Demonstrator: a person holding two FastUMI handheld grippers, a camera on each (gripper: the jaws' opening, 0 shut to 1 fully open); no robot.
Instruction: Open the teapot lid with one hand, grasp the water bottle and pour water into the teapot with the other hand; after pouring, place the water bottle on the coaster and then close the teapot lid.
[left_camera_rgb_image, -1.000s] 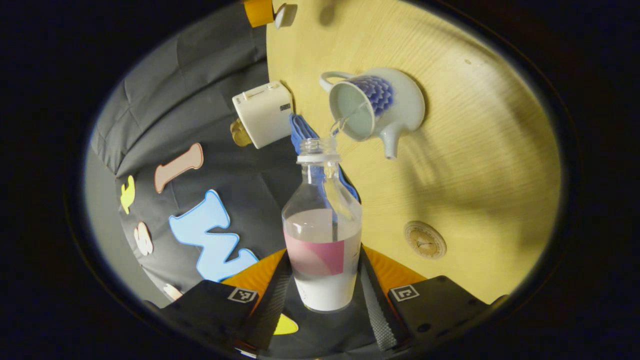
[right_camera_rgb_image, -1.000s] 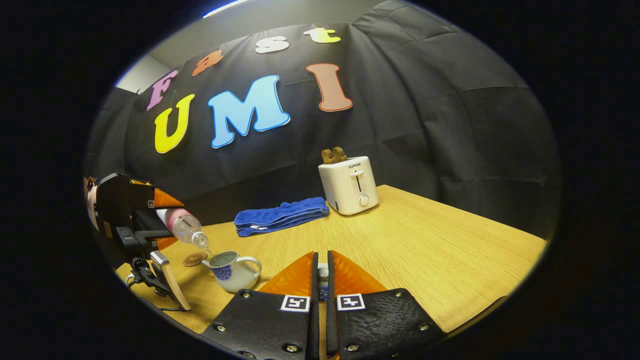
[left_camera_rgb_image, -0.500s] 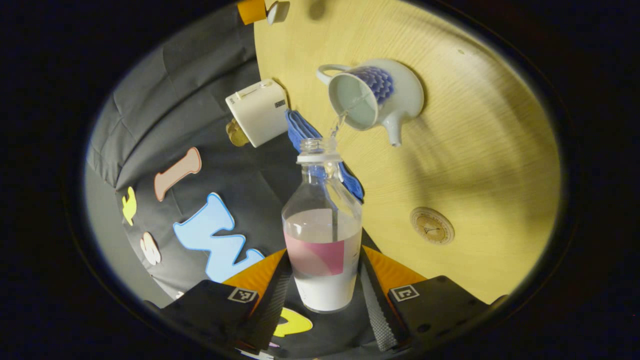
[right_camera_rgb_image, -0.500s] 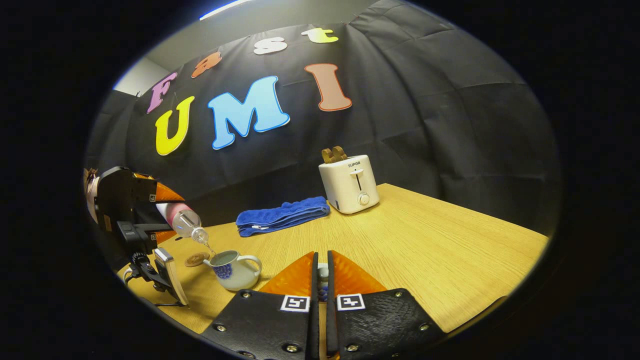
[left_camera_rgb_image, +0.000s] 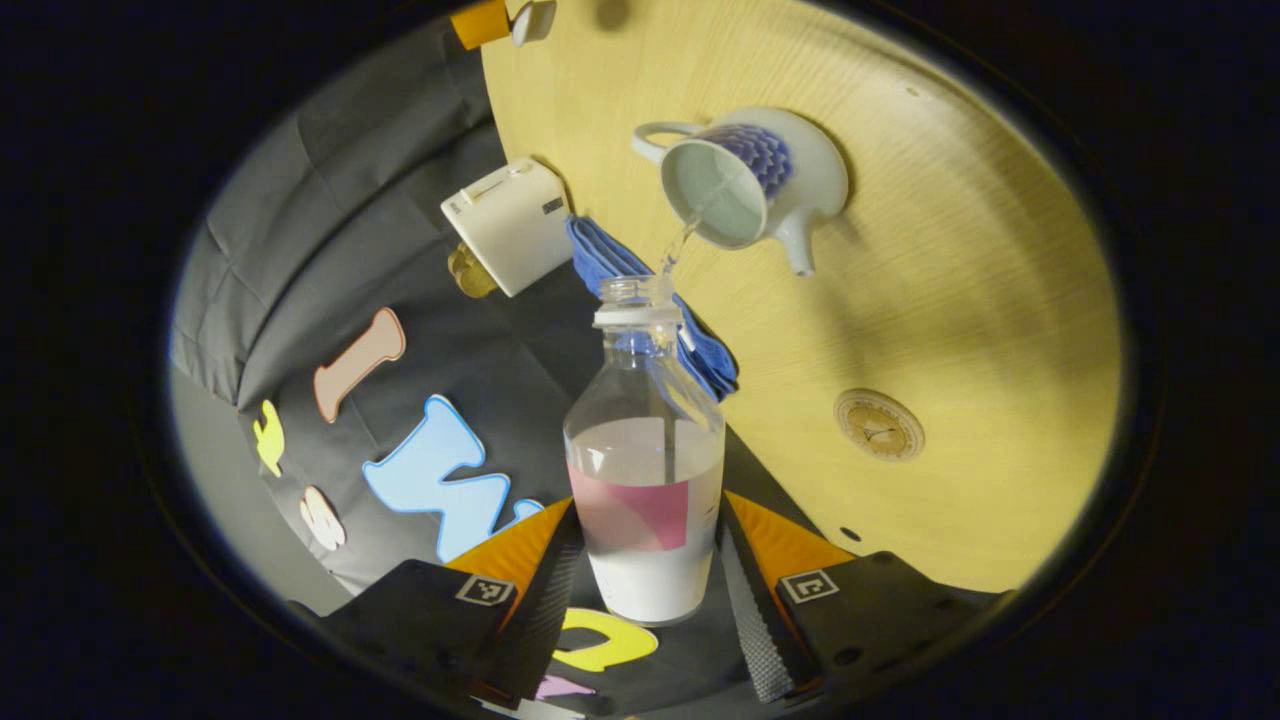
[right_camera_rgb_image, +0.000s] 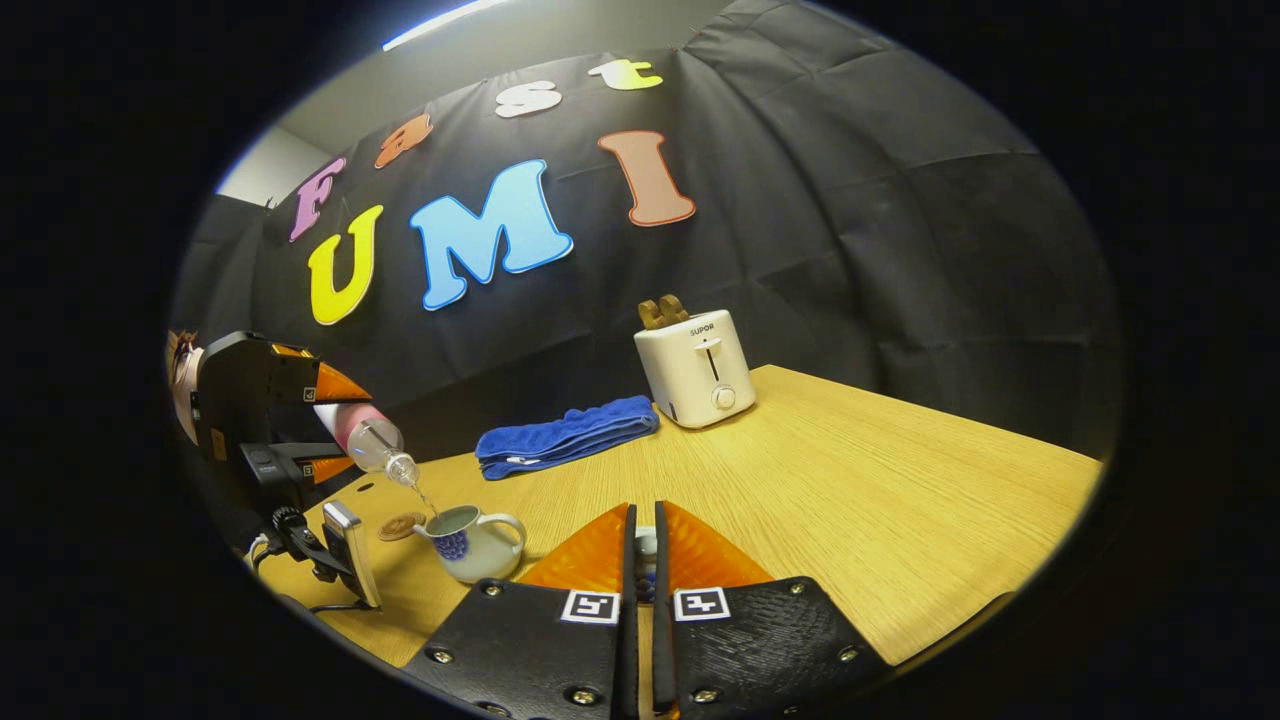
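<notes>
Pouring is under way: the left gripper (left_camera_rgb_image: 645, 560) pinches the tilted bottle (left_camera_rgb_image: 645, 470), partly full, and a thin stream falls from its mouth into the open pot (left_camera_rgb_image: 745, 185). The coaster (left_camera_rgb_image: 879, 424) lies bare on the table (left_camera_rgb_image: 980, 300), near the pot. Farther right, the right gripper (right_camera_rgb_image: 641, 560) is pressed together on something small, probably the lid. Parking the bottle and relidding remain.

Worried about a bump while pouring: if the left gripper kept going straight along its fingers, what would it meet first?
Likely the teapot: the bottle held by the left gripper points its mouth toward the pot's open rim. Depth is unclear; it might pass just beside it onto the table.
</notes>
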